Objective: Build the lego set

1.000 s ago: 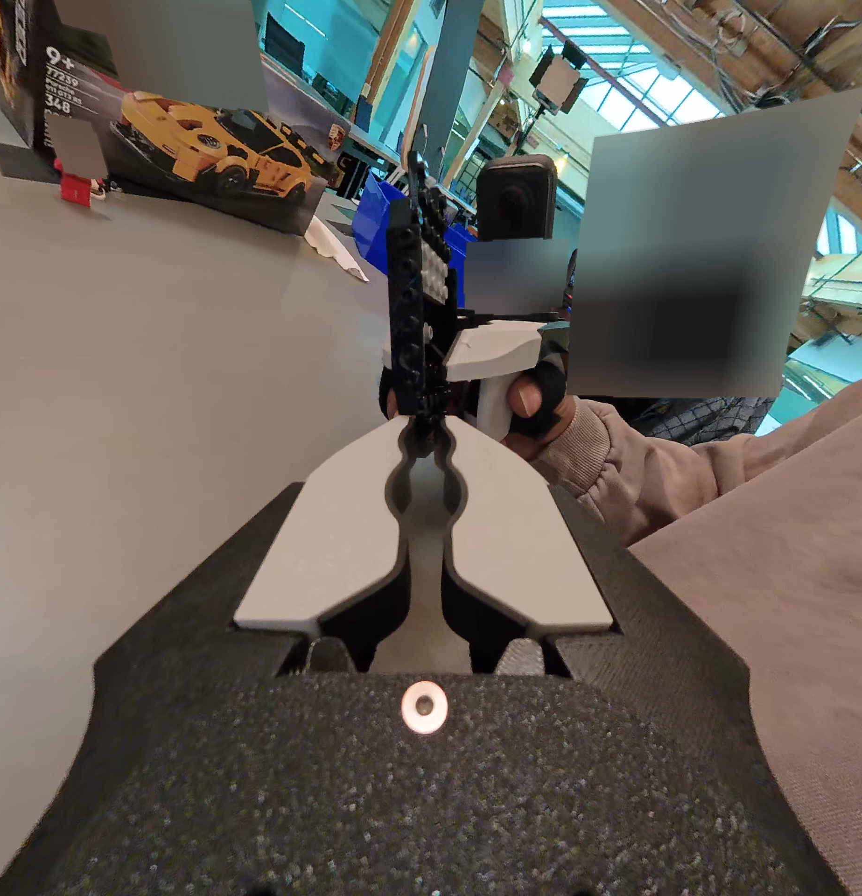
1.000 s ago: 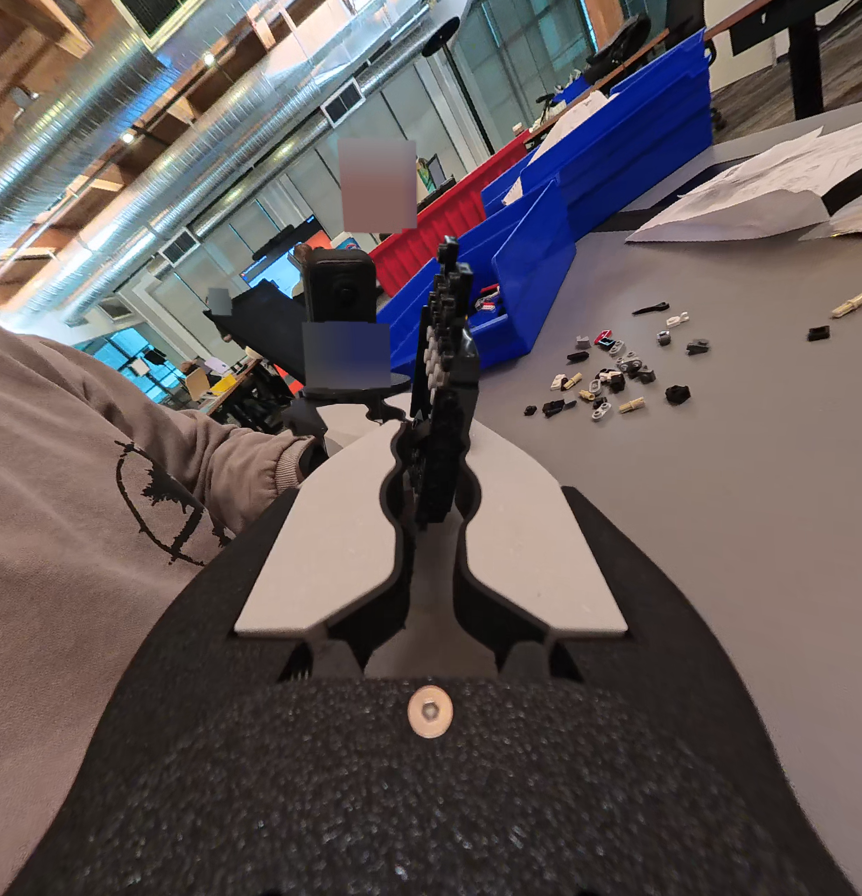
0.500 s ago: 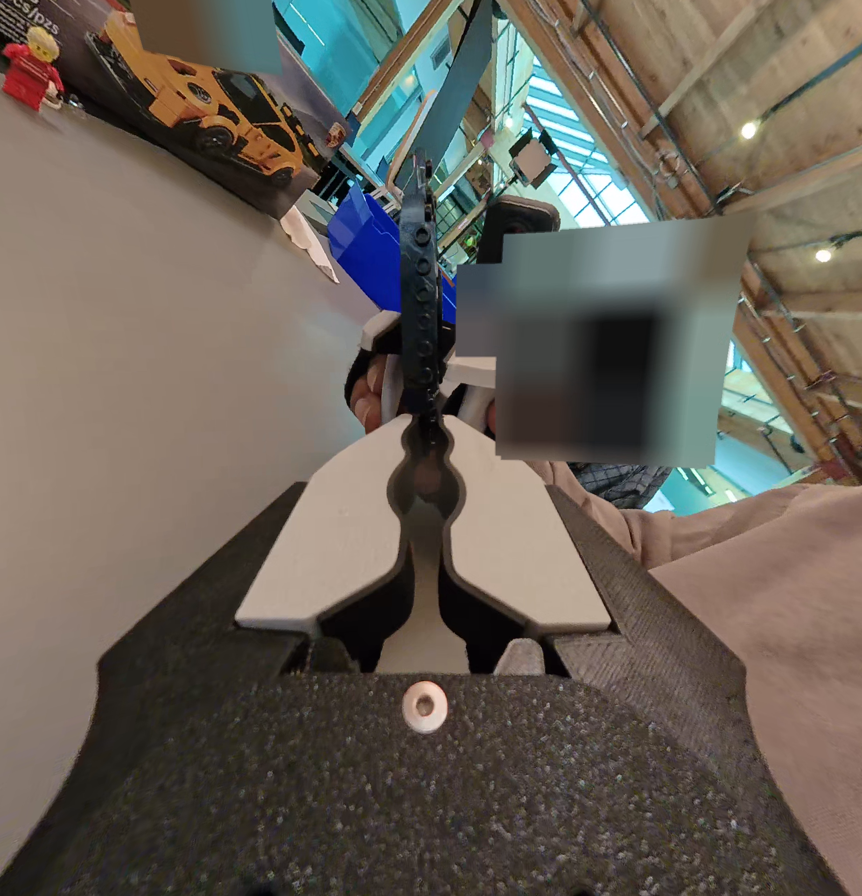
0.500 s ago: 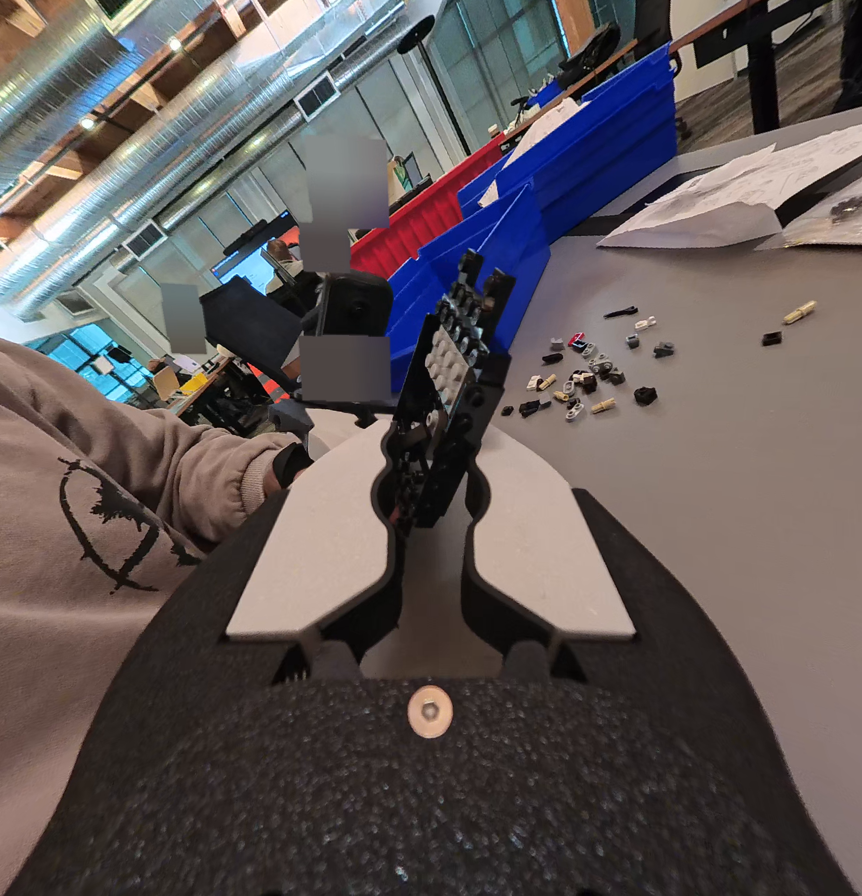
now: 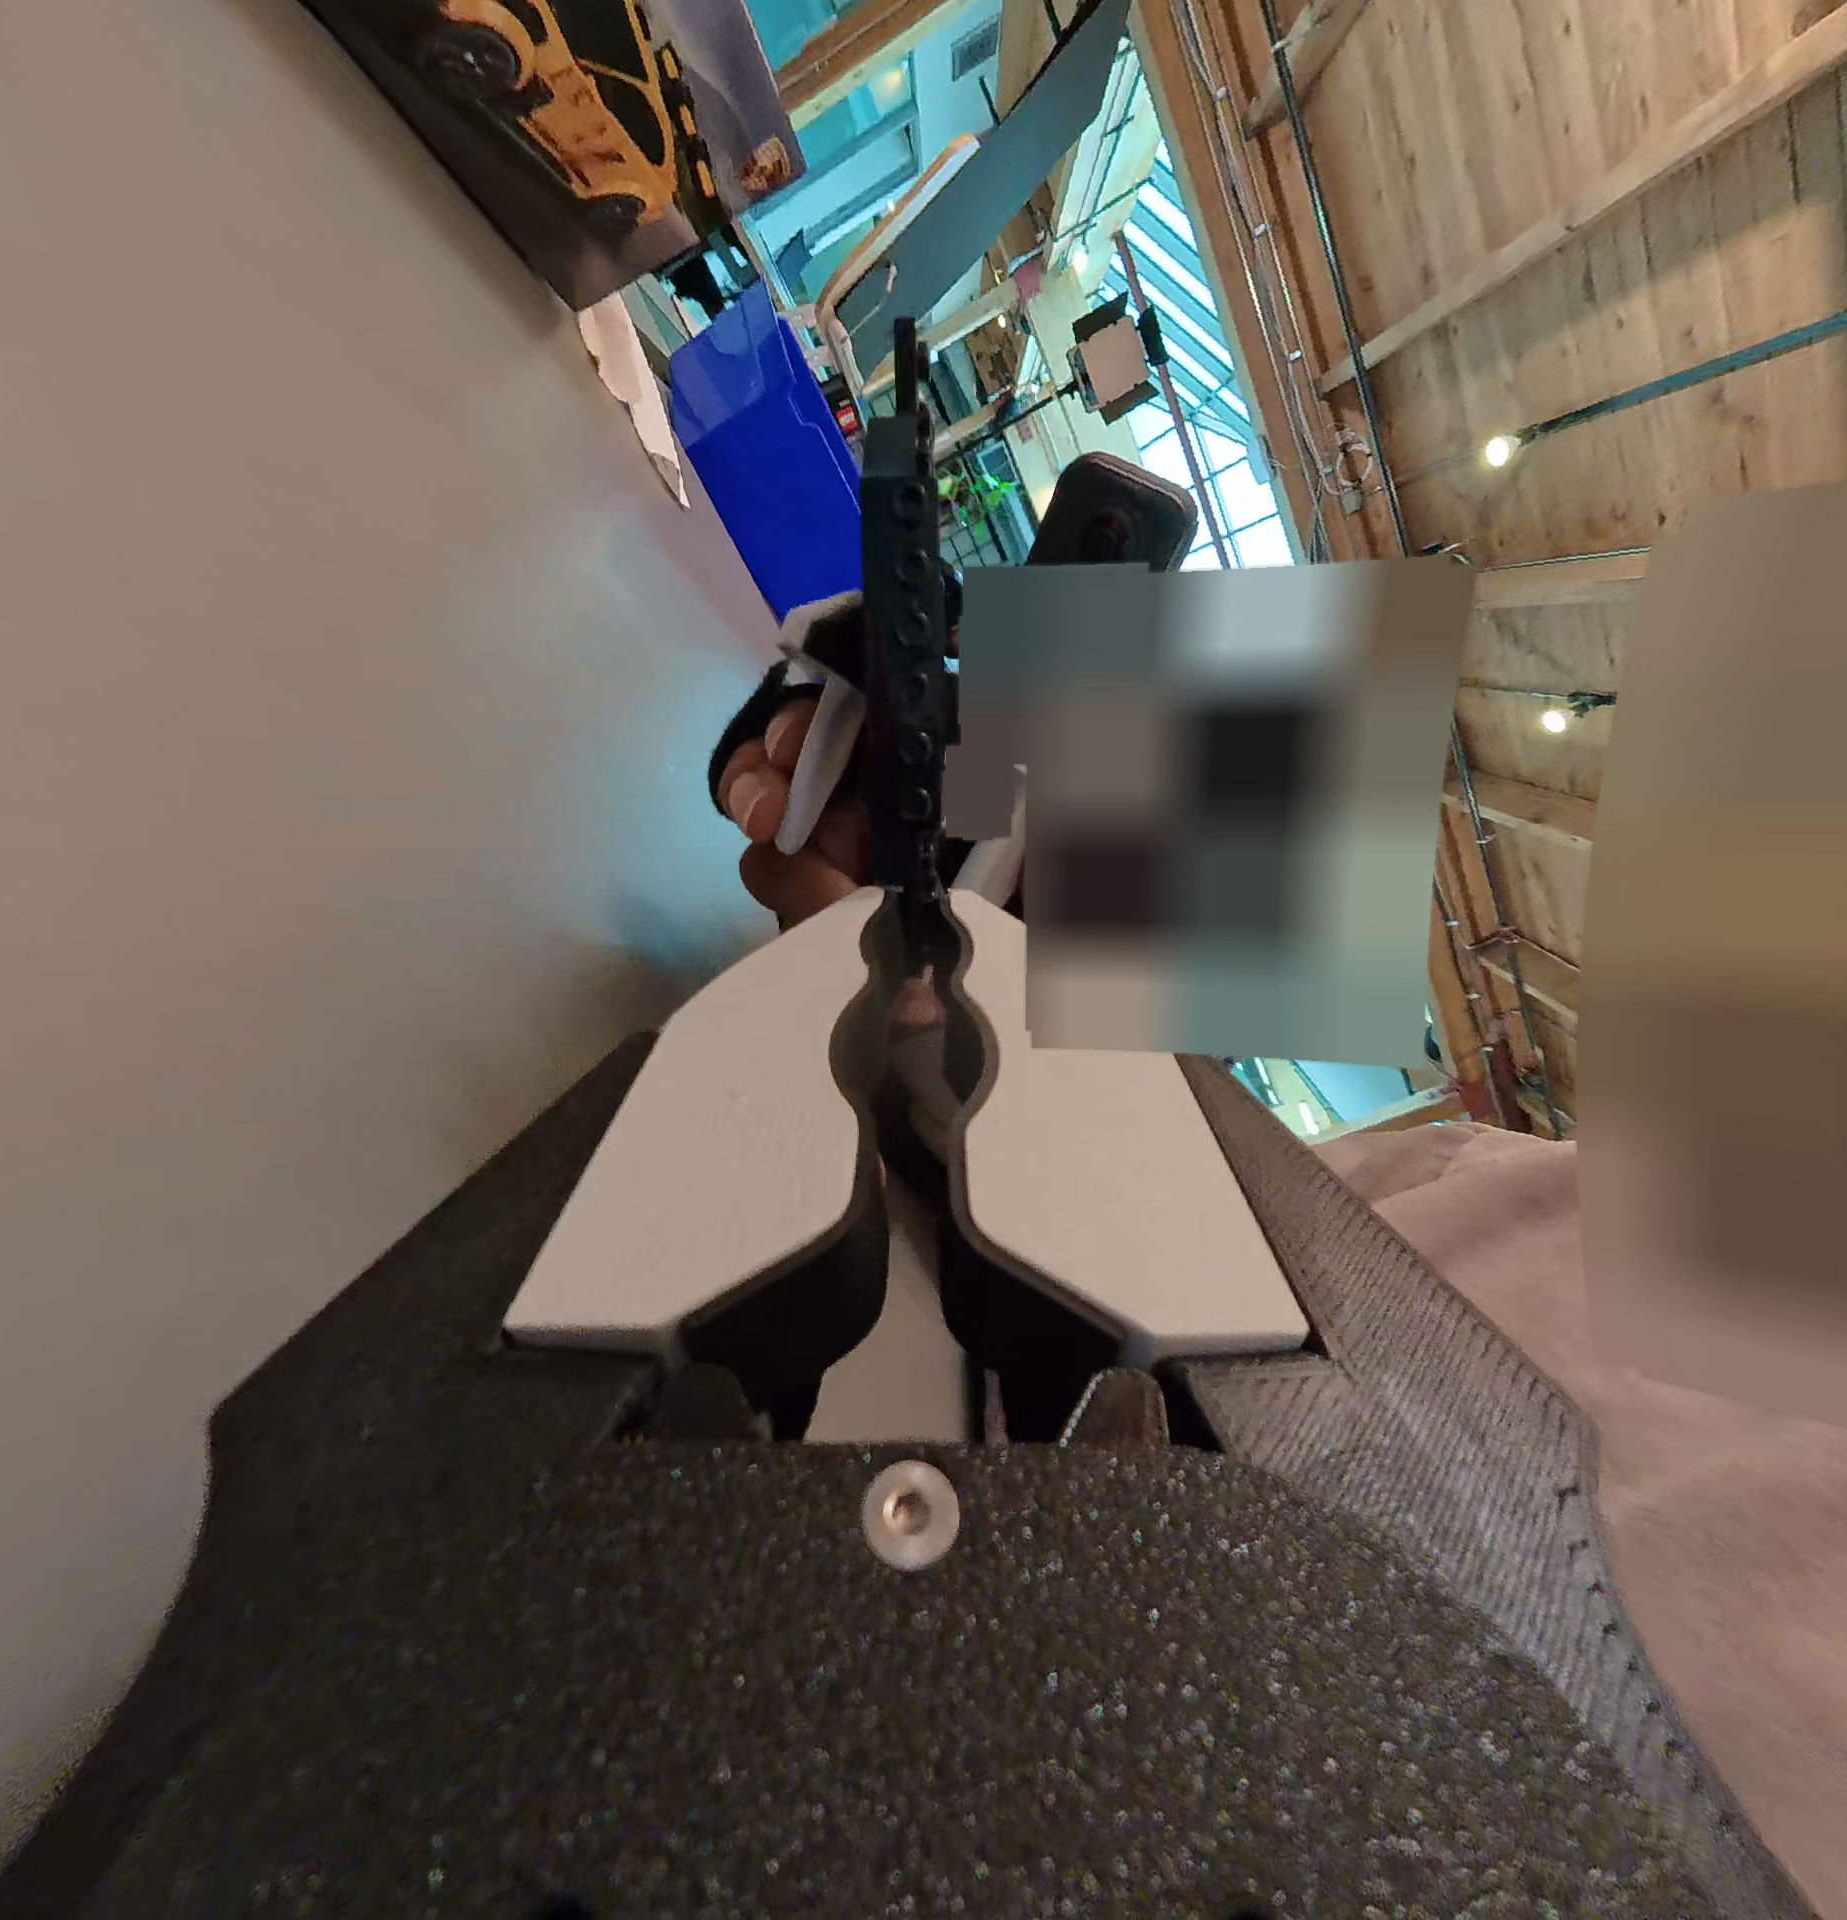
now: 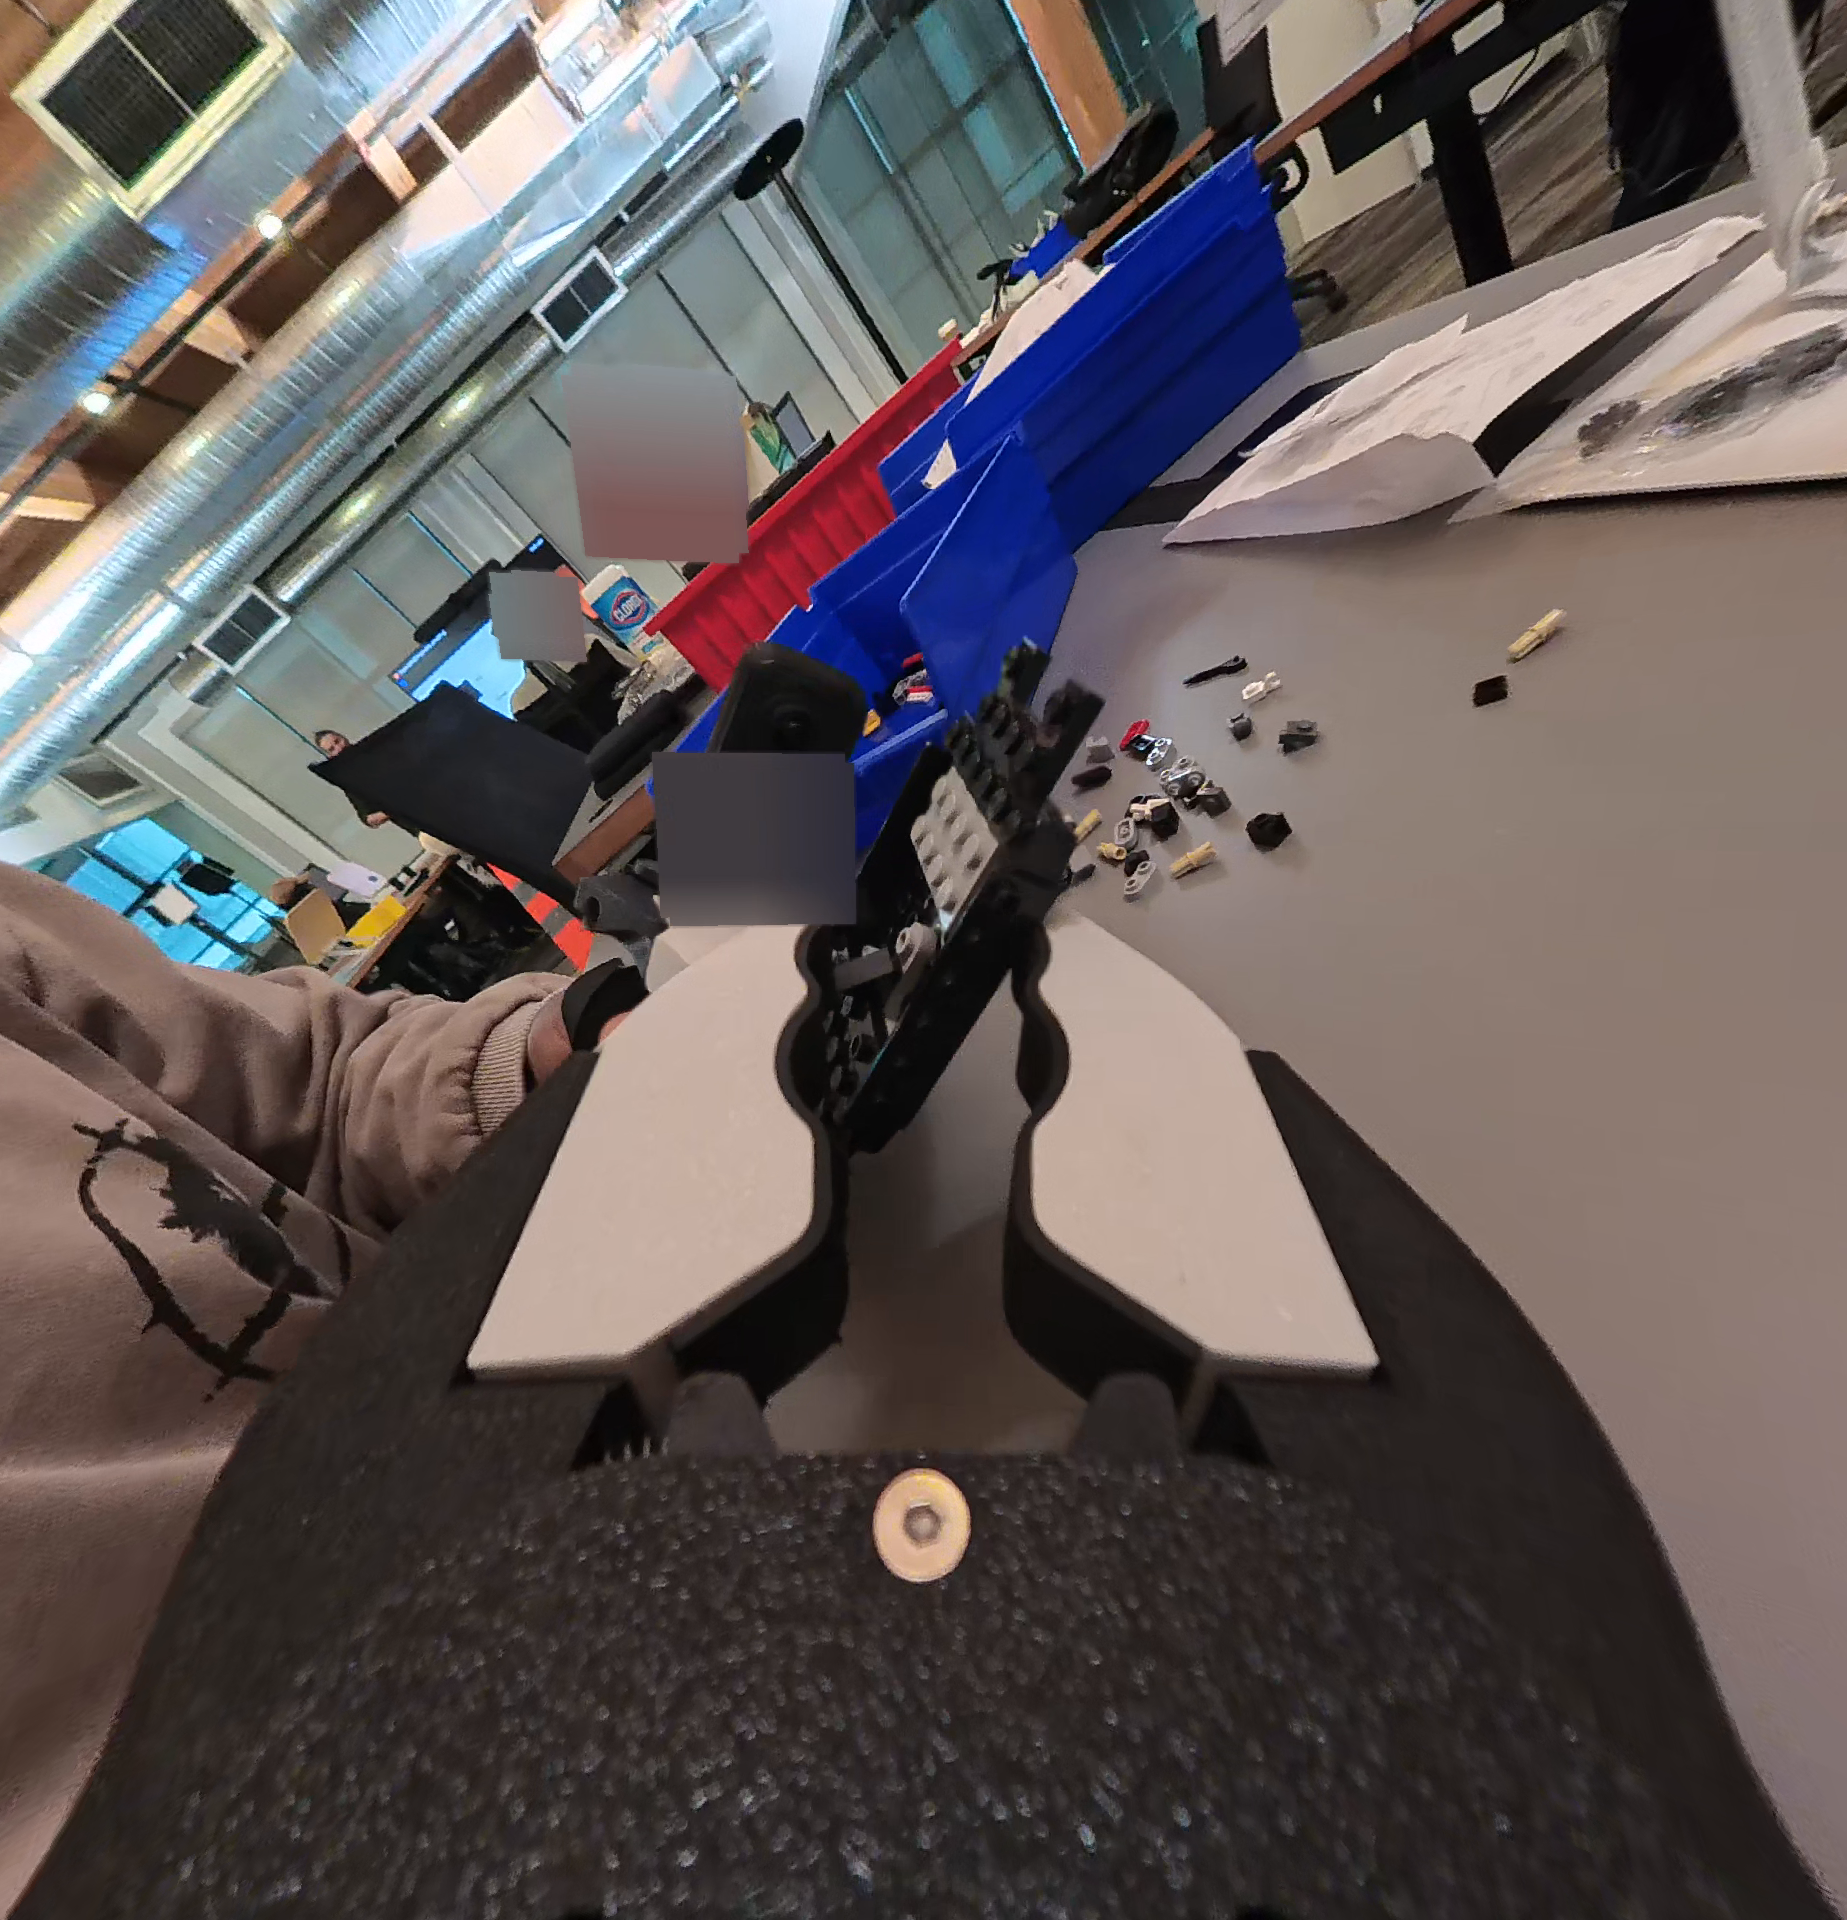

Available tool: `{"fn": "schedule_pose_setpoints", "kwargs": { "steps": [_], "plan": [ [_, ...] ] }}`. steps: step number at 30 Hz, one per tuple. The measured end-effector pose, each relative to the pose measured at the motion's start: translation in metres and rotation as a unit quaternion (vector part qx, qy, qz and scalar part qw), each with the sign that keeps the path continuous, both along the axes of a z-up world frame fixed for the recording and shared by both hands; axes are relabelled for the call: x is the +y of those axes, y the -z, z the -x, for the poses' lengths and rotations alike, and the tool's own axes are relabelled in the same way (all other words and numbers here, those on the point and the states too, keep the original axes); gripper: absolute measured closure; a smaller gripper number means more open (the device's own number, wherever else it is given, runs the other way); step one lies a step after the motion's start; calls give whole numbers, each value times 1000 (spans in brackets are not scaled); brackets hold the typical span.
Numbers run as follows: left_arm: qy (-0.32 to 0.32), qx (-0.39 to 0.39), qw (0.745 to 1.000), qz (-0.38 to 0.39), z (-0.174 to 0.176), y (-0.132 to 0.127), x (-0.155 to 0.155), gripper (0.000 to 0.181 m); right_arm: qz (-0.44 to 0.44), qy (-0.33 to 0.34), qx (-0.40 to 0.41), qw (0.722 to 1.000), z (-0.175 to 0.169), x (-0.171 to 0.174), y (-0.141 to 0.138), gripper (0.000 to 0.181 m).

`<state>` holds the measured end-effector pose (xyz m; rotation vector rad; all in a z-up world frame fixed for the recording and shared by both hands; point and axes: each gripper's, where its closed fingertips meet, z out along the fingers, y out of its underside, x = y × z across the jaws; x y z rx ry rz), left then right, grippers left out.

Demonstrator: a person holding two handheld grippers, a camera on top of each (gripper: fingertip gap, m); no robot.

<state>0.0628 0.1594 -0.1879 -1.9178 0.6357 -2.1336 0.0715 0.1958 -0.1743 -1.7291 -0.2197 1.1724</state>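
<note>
While the left gripper (image 5: 911, 914) pinches the near end of the black lego build (image 5: 903, 665) between its closed tips, the right gripper (image 6: 924, 951) stands with its jaws spread and the build (image 6: 960, 883) leaning in the gap against its left finger (image 6: 690, 1122); whether that finger actually presses it cannot be told. The build is held in the air above the grey table (image 6: 1521, 1143).

From the left wrist the build shows edge-on, a thin studded bar rising past a hand (image 5: 784, 790) on the other tool's white handle. Beyond lie a blue bin (image 5: 763, 447), the set's box (image 5: 545, 135) with a yellow car pictured, and a wooden ceiling.

The right wrist view alone shows the build's broad face with its pale grey studded plate, a scatter of loose pieces (image 6: 1179, 790) on the table just past it, open paper sheets (image 6: 1470, 416) farther off, blue and red bins (image 6: 1054, 436) in a row, and ducts overhead. A beige sleeve (image 6: 223, 1091) fills the left edge.

A second ago the right jaws sat closer around the build, which stood nearly upright; now they are wider and it tilts right. The left view has rolled, so the table stands steeper and the box has slid toward the top corner; the red minifigure seen half a second ago is out of view.
</note>
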Motion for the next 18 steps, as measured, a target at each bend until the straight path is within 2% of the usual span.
{"fn": "schedule_pose_setpoints", "kwargs": {
  "steps": [6, 11, 18],
  "plan": [
    [42, 2, 998, 45, -1, 2, -3, 176, 14, 23, 15, 1000, -16, 4, -3, 145],
    [80, 27, 995, 59, 0, 10, -9, 176, 3, 43, -6, 999, -35, 7, -6, 145],
    [106, 56, 991, 57, 4, 22, -15, 176, -63, 64, -166, 982, -56, -1, -17, 148]
  ]
}}
